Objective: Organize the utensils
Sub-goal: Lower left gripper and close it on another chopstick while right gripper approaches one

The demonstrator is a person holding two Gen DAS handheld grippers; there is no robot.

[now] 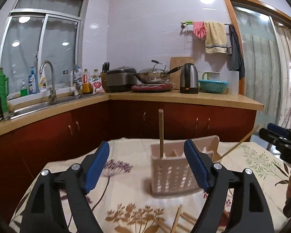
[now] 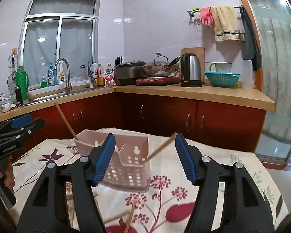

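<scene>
Left wrist view puts the pale slotted utensil holder (image 1: 174,171) on the flowered tablecloth (image 1: 126,194), just ahead of us and mostly between our blue pads. One wooden chopstick (image 1: 161,134) stands nearly upright in it, and a second chopstick (image 1: 236,145) leans out over its right side. From the right wrist camera the same holder (image 2: 126,167) shows its dividers; which compartment each stick sits in we cannot tell.

Our left gripper (image 1: 146,165) has its jaws spread wide with nothing pressed between the pads. Our right gripper (image 2: 143,157) is likewise parted and empty-handed, the leaning stick (image 2: 161,149) crossing the gap without touching either pad.

We judge that two sticks are stowed and more remain. Loose chopsticks (image 1: 177,219) lie on the cloth near the bottom edge, blurred, and others (image 2: 130,219) show below the right jaws. Next we would need to dip low, line one stick up between the pads, and close on it.
</scene>
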